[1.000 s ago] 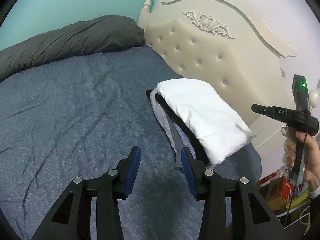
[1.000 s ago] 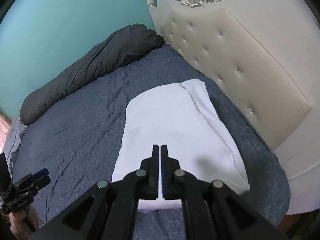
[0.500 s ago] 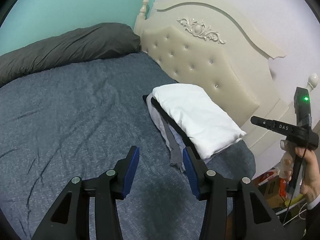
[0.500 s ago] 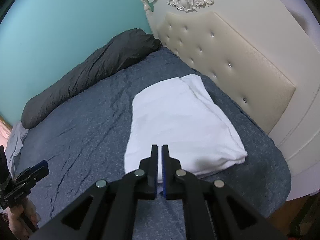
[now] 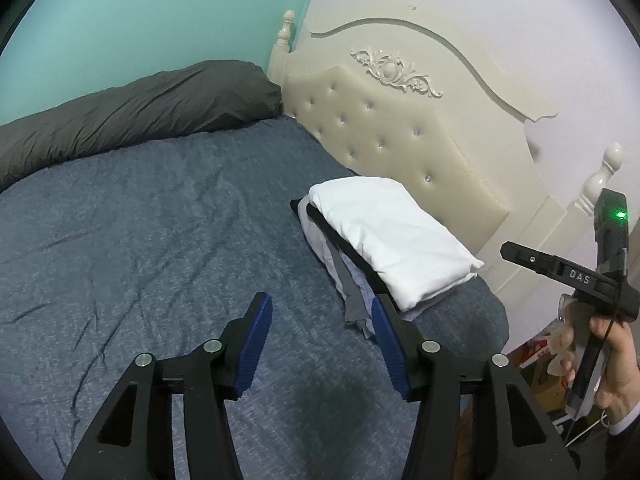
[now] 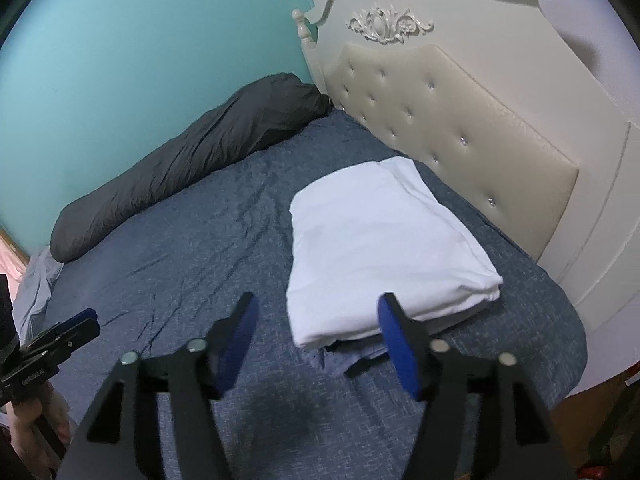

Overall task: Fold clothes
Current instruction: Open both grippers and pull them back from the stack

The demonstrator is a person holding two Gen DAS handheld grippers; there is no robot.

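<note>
White folded garment (image 6: pixel 380 248) near headboard edge (image 6: pixel 460 120), blue bedspread (image 5: pixel 140 240) open leftward

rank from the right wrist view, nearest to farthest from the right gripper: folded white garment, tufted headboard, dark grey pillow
From the right gripper:
1. folded white garment, just ahead, toward its right finger
2. tufted headboard, beyond it, right
3. dark grey pillow, far left, against the wall

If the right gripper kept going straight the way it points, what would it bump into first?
Probably the blue bedsheet, just short of the clothes stack. The right gripper is open and empty, pointing down at bare sheet, with the white folded garment a little beyond and to its right. Depth is hard to judge.
</note>
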